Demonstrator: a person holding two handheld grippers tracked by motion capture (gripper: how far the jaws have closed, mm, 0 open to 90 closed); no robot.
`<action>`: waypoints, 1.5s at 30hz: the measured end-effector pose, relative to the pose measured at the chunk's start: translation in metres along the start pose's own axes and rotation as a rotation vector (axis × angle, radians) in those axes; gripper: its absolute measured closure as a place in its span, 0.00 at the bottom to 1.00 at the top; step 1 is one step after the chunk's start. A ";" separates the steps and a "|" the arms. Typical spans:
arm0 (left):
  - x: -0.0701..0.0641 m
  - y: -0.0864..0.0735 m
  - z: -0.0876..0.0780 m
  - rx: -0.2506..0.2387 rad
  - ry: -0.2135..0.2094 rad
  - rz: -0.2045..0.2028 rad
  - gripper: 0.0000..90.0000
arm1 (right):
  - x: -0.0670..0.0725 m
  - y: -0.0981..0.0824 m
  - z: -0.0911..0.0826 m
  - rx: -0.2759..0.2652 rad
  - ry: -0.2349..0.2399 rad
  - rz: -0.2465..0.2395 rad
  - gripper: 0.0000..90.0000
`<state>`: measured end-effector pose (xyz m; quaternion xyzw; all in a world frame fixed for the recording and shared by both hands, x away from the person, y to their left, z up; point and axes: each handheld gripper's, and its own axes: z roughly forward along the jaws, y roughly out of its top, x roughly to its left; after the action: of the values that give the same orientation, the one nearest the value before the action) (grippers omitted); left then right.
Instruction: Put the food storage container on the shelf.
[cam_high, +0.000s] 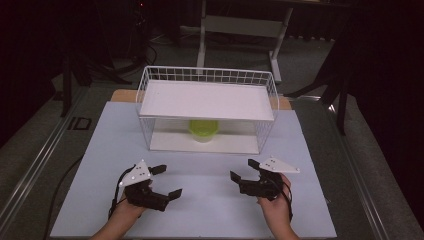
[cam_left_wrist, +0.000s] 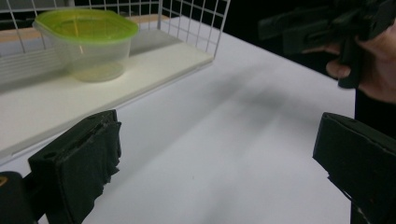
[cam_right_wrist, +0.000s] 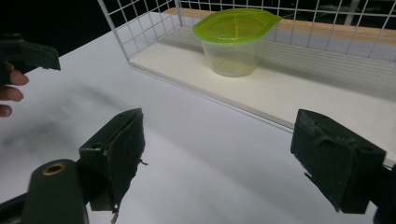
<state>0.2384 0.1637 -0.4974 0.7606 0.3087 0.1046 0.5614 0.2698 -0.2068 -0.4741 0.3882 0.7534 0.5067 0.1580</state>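
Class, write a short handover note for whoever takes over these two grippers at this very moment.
Left gripper: open, empty, over the white table.
Right gripper: open, empty, in front of the rack.
Clear plastic container with green lid: upright on the lower shelf of the white wire rack, lid on, touched by neither gripper.
Done: container sits in the rack.
Left: cannot tell; perhaps it is next to be fetched, and both grippers stand clear of it.

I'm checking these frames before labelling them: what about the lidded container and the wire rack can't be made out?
- Container, high view: its upper part is hidden under the rack's top shelf.
- Its contents, both gripper views: the clear wall shows nothing definite inside.
- Rack, left gripper view: cut off by the top edge.
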 end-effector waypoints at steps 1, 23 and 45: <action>0.001 -0.002 -0.002 0.002 -0.010 -0.007 0.02 | 0.001 -0.001 -0.002 0.001 0.001 -0.008 0.19; 0.001 -0.020 -0.041 -0.010 0.017 -0.017 0.02 | 0.002 -0.019 -0.032 -0.001 0.033 -0.086 0.19; 0.007 -0.032 -0.047 -0.042 0.022 0.001 0.02 | -0.014 -0.033 -0.038 0.019 0.056 -0.128 0.18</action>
<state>0.2091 0.2111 -0.5113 0.7474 0.3123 0.1195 0.5740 0.2407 -0.2475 -0.4885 0.3262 0.7856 0.4992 0.1652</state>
